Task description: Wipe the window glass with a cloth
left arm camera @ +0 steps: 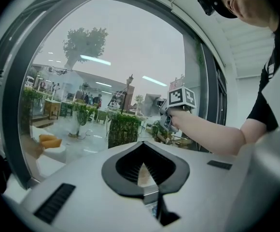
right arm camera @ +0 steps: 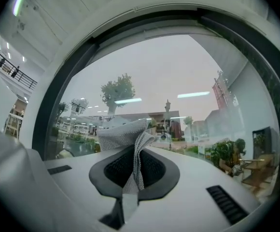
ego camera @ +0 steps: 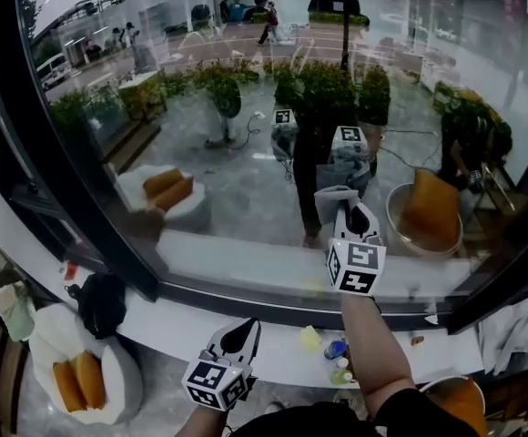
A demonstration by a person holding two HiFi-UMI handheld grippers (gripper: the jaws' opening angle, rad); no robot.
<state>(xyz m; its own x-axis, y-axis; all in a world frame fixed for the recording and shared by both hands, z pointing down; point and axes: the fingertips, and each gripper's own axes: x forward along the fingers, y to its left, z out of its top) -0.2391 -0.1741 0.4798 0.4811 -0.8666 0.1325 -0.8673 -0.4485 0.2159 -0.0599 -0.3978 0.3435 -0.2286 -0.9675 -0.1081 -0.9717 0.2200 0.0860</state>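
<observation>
Street-front lounge: big window glass (ego camera: 246, 107) and cushioned white chair (ego camera: 124, 382).

Cloth (right arm camera: 125, 139) grey, fine mesh weave. Frame (ego camera: 73, 180) black, sill (ego camera: 273, 335) white. Cushions (ego camera: 75, 381) orange, chair (ego camera: 126, 382) white, bag (ego camera: 100, 303) black, plants (ego camera: 323, 85) green.

I get soft, flat daylight through the window glass (ego camera: 246, 107) from a grey overcast sky, so nothing casts a hard shadow. The glass carries reflections: pale streaks of strip lights (right arm camera: 128, 100) float across both gripper views. Fisheye bending is strong everywhere; the dark window frame (ego camera: 18, 89) bows into an arc and the corners fall to black. The cloth (right arm camera: 125, 134) weave reads sharp up close, while the far scenery looks hazy and washed out
</observation>
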